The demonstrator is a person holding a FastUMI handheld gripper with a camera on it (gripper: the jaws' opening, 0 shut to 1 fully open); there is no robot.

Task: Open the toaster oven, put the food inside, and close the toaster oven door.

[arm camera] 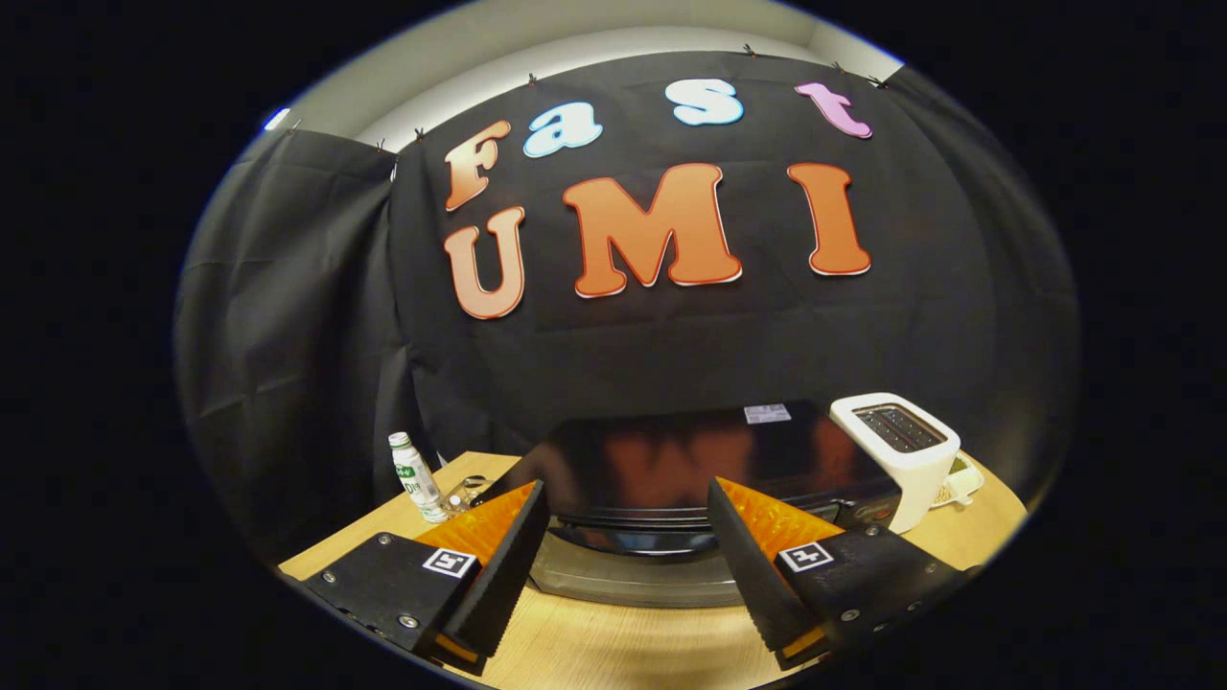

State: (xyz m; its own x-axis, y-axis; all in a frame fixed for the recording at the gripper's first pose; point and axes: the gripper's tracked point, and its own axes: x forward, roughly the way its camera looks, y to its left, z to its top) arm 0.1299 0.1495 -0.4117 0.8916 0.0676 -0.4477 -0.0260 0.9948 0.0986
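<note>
A black toaster oven (671,460) stands on the wooden table (613,642) just ahead of me, seen from above with its glossy top facing me. Its front handle (623,539) and the glass door (613,580) below it lie between my two fingers. I cannot tell whether the door is tilted open or closed. My gripper (625,489) is open, hovering above the oven's front edge, with nothing held between its fingers.
A white pop-up toaster (901,450) stands right beside the oven's right end, with a small plate (961,482) behind it. Left of the oven stand a small white bottle (414,476) and a little clear object (460,494). The black cloth wall hangs close behind.
</note>
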